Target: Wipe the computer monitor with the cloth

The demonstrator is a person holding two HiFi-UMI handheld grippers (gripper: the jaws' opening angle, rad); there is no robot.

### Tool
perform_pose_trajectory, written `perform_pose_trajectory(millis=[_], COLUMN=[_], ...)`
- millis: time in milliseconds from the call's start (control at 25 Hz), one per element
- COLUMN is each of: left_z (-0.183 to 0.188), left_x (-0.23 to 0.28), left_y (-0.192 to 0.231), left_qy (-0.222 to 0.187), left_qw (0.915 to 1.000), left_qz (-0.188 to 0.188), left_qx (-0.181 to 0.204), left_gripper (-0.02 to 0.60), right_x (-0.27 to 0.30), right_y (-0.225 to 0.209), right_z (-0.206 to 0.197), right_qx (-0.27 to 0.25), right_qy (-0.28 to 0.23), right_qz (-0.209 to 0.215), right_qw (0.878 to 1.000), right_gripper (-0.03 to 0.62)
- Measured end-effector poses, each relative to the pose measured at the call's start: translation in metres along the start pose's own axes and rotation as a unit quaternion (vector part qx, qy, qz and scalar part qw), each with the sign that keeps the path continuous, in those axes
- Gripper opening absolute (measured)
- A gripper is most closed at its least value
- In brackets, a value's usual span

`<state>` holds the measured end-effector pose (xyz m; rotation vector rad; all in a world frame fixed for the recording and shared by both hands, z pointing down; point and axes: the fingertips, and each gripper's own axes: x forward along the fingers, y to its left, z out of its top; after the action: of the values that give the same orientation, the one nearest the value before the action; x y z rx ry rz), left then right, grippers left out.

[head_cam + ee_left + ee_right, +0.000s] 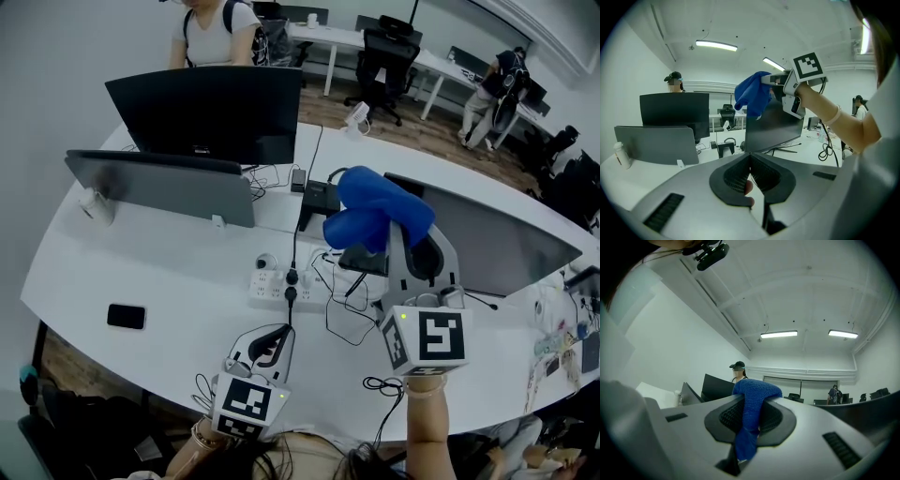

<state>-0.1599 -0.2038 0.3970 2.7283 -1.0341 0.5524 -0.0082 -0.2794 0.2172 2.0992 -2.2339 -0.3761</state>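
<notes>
Cloth: the blue cloth (370,211) is clamped in the right gripper (749,414), whose jaws are pinched on one fold so that a bunched wad sticks out in front for rubbing.
Where: the wad is held up at the top corner of the monitor (497,246), which is judged to be the start of a wiping pass; contact cannot be confirmed.
Left gripper (751,166): held low near the desk's front edge, clear of the work, with its jaws pressed together on nothing.
Desk (169,272): white and curved; a power strip (272,281), tangled cables (352,319) and a phone (126,316) are spread on it.
Room: an open office lit by ceiling strips; other screens and people are seen farther back.
</notes>
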Motion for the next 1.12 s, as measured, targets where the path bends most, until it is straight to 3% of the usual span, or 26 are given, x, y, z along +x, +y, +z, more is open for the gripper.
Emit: perform_pose_trajectory(millis=[200, 1120], left_z=[-0.005, -0.004], left_x=[0.004, 0.018], left_y=[-0.01, -0.06], left_qy=[0.009, 0.023], left_qw=[0.9999, 0.9982], left_qz=[-0.002, 0.055], left_qx=[0.005, -0.013], left_gripper=[0.008, 0.008], right_x=[0.005, -0.001], right_y=[-0.008, -0.067], right_z=[0.009, 0.006], right_qx=[-0.005, 0.022], right_qy=[-0.015, -0.028], right_qz=[0.0, 0.019], right_qw=[1.0, 0.999], right_gripper=[0.051, 0.051])
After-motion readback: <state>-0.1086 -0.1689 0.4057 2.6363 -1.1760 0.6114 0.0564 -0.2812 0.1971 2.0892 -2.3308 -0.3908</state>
